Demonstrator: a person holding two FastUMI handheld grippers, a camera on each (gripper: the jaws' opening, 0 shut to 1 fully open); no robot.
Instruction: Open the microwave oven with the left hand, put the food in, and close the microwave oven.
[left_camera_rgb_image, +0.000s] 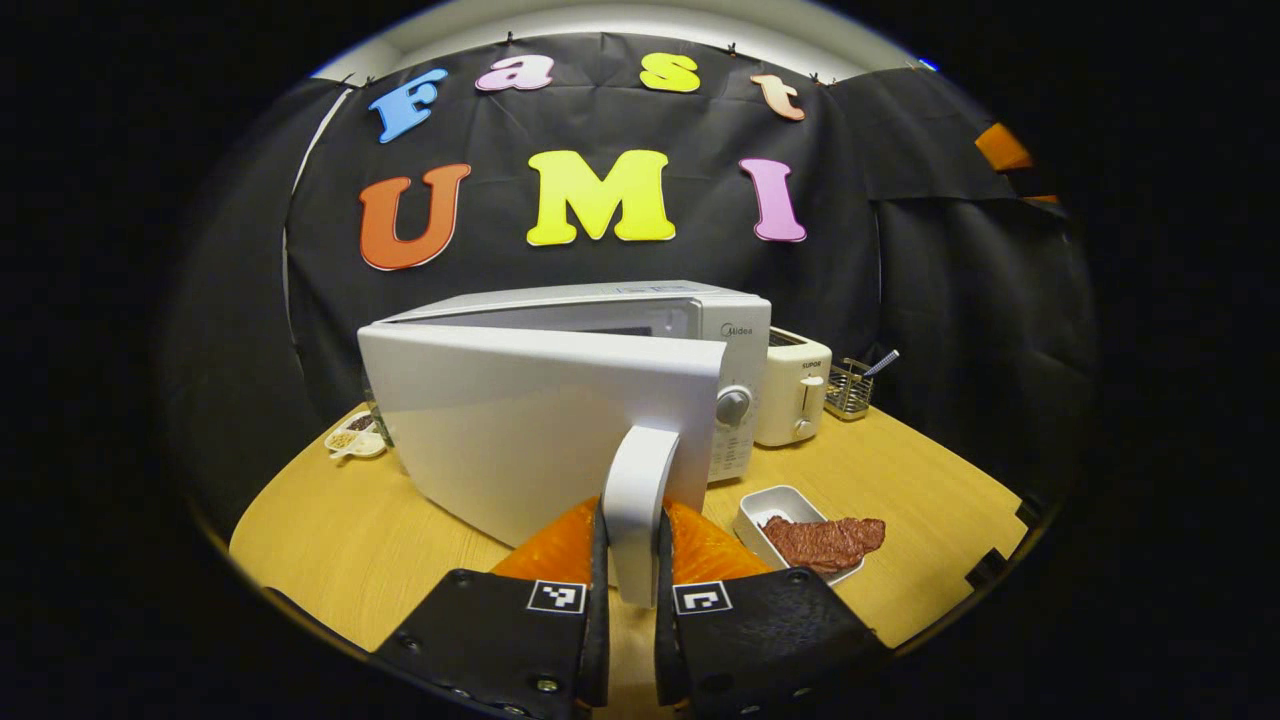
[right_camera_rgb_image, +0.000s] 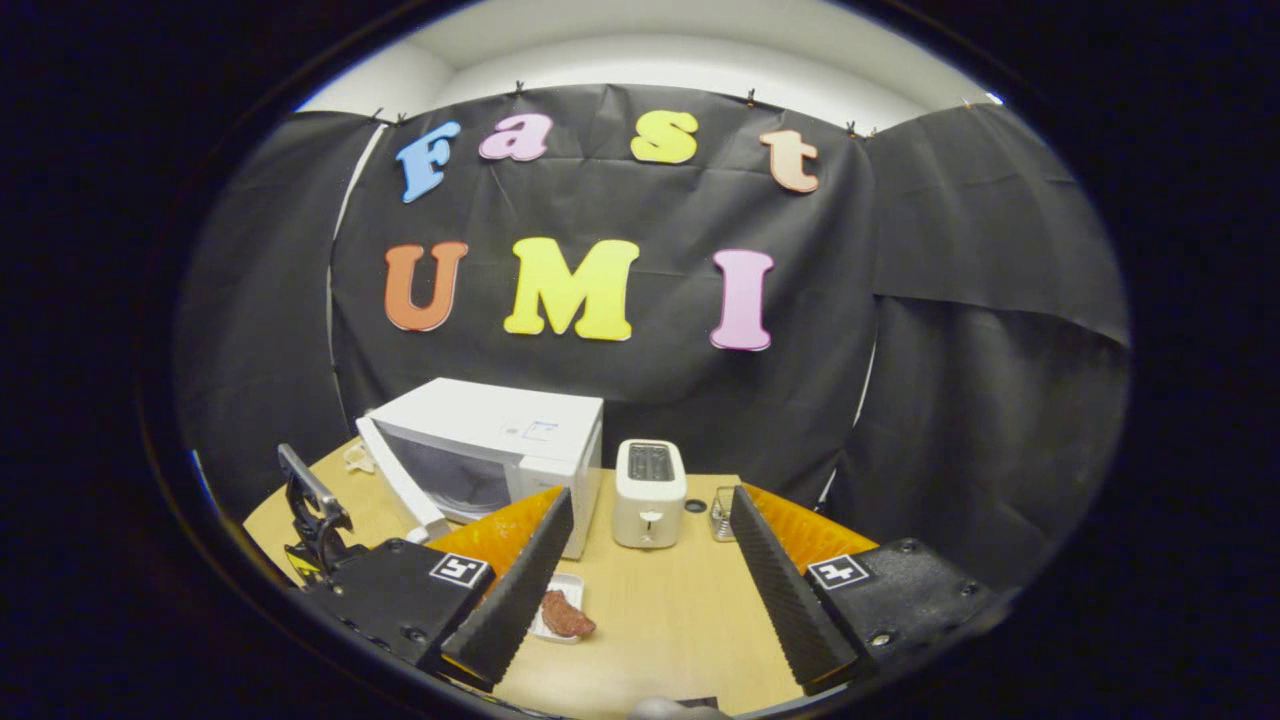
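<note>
A white microwave (left_camera_rgb_image: 735, 330) stands on the wooden table (left_camera_rgb_image: 340, 550). Its door (left_camera_rgb_image: 520, 420) is swung partly open toward me. My left gripper (left_camera_rgb_image: 632, 525) is shut on the door's upright white handle (left_camera_rgb_image: 640, 480), one finger on each side. To the right of the microwave lies the food, a brown slab of meat (left_camera_rgb_image: 825, 542), on a small white tray (left_camera_rgb_image: 762, 502). In the right gripper view my right gripper (right_camera_rgb_image: 650, 497) hangs open above the table with nothing between its fingers. Below it are the meat (right_camera_rgb_image: 566, 616), the microwave (right_camera_rgb_image: 500, 430) and its open door (right_camera_rgb_image: 400, 490). The left gripper (right_camera_rgb_image: 315, 525) is at the door's edge.
A cream toaster (left_camera_rgb_image: 795, 395) stands right of the microwave, with a small wire rack (left_camera_rgb_image: 850, 388) beyond it. A little white dish of bits (left_camera_rgb_image: 352, 438) sits at the table's far left. Black cloth walls close in the booth behind the table.
</note>
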